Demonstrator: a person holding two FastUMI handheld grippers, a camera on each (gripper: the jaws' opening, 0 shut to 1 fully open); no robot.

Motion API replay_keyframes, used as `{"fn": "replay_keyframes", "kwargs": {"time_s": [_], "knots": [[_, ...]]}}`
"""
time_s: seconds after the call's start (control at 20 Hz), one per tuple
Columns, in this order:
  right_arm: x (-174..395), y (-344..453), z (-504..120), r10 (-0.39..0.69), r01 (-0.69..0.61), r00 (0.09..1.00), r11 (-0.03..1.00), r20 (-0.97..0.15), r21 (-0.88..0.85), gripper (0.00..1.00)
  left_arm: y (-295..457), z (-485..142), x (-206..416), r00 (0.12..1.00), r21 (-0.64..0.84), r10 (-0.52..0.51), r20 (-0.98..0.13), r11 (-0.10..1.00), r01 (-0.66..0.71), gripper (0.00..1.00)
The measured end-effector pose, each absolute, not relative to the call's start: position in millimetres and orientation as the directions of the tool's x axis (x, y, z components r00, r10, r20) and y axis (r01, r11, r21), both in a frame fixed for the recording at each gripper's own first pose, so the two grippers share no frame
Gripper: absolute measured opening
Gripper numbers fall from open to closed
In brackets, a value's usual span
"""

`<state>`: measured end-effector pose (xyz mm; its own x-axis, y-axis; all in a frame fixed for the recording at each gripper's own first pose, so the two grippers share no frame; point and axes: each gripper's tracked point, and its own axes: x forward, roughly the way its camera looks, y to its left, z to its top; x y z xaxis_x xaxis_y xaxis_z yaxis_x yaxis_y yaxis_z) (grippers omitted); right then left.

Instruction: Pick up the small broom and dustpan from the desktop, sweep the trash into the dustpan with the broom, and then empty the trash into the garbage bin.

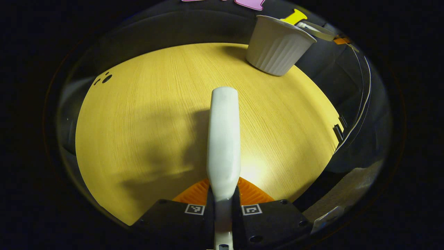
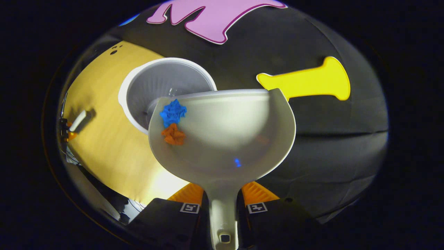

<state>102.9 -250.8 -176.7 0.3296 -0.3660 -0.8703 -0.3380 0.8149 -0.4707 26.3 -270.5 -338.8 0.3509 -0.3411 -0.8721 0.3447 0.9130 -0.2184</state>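
Observation:
My left gripper (image 1: 223, 194) is shut on the white broom handle (image 1: 223, 139), which points forward over the wooden desktop (image 1: 138, 121); the bristles are hidden. The white ribbed garbage bin (image 1: 277, 45) stands at the far right of the table. In the right gripper view, my right gripper (image 2: 223, 198) is shut on the handle of the white dustpan (image 2: 225, 132). A blue crumpled scrap (image 2: 172, 113) and an orange one (image 2: 173, 134) lie against the pan's left wall, right at the bin's (image 2: 159, 83) open mouth. The broom (image 2: 78, 121) appears small at far left.
The desktop (image 2: 104, 146) stretches to the left of the bin, and its edge runs below the dustpan. The black cloth wall rises close behind the bin. A small dark mark (image 1: 107, 78) sits near the table's far left edge.

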Motion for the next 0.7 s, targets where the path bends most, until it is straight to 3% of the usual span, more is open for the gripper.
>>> {"fn": "replay_keyframes", "kwargs": {"time_s": [0.3,0.7], "knots": [[123.7,-262.4,-172.4,-0.435,-0.486,0.222,0.727,-0.873,-0.486,0.35,-272.8,-340.1,26.6,0.354,-0.226,-0.339,-0.872,0.919,0.322,0.24],[136.1,-258.0,-175.2,-0.419,-0.500,0.225,0.725,-0.880,-0.474,0.35,-272.1,-340.6,28.6,0.351,-0.227,-0.335,-0.874,0.922,0.315,0.24]]}}
